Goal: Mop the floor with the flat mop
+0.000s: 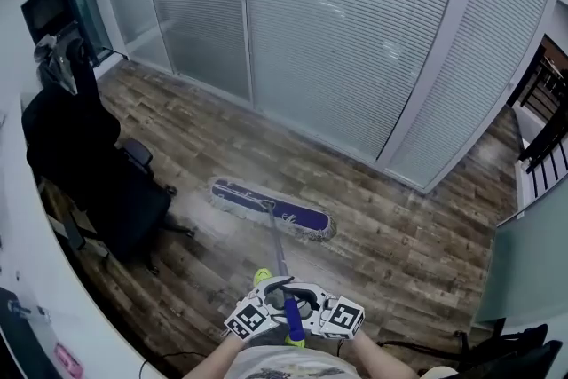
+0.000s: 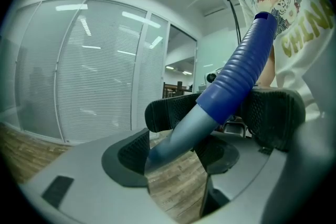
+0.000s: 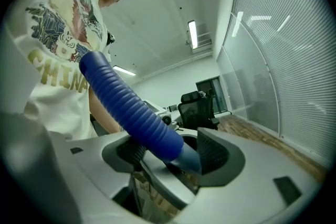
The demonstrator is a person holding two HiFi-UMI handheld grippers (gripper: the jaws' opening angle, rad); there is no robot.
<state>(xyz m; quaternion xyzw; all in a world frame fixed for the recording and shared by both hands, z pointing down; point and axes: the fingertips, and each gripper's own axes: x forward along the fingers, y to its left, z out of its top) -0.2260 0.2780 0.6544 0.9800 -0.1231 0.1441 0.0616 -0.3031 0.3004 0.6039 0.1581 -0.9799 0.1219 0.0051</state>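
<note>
- The left tongs (image 2: pixel 176 147) and right tongs (image 3: pixel 173 155) face each other close to the person's waist. Each pinches the mop handle (image 1: pixel 277 246) at its blue ribbed grip (image 2: pixel 239 68).
- The handle slopes down and away to the mop head (image 1: pixel 271 209), a long blue pad with a pale fringe, lying flat on the floor (image 1: pixel 399 244) a little ahead.
- The step looks like mid-stroke mopping. The next move calls for a firm two-sided hold, sliding the pad flat across fresh boards and steering clear of the chair's base.
- The floor is brown wood planks. A black office chair (image 1: pixel 98 173) stands on the left, and a glass wall (image 1: pixel 355 31) with blinds runs along the far side.
</note>
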